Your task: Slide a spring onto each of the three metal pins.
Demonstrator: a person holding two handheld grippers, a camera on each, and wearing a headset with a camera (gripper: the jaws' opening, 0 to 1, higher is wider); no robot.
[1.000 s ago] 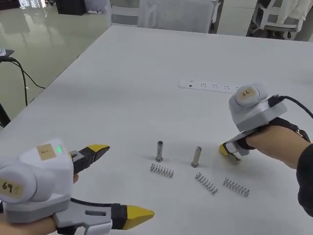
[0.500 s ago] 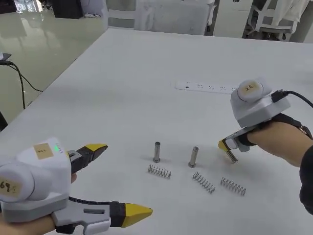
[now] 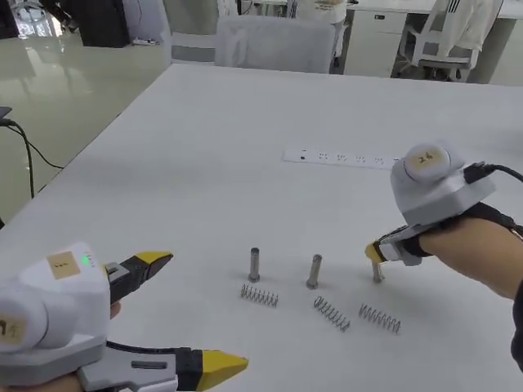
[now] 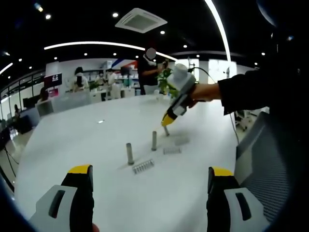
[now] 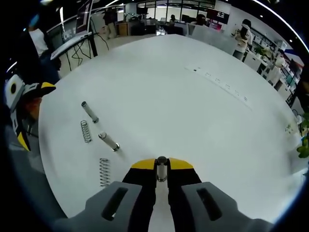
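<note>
- The right gripper (image 3: 375, 254) is clamping the third pin (image 3: 377, 273) by its upper end, with the jaws squeezed together on it. In the right gripper view, the pin's top end is poking out between the yellow tips.
- That pin is sitting upright. I honestly can't tell if its bottom is touching the table (image 3: 204, 163) or just above it.
- The left pin (image 3: 254, 265) and the middle pin (image 3: 315, 271) are standing on the table side by side, a little apart. They're well in from the table's left edge.
- Three springs are lying flat just in front of the pins, none of them on a pin yet. The left spring (image 3: 259, 296) is lying right by the left pin. The middle spring (image 3: 331, 313) is lying at an angle near the middle pin. The right spring (image 3: 380, 318) is lying below the held pin.
- The left gripper (image 3: 192, 312) is hovering off to the left, near the person. Its jaws are standing wide apart and gripping nothing.
- A white power strip (image 3: 343, 158) is lying farther back, toward the table's far edge.
</note>
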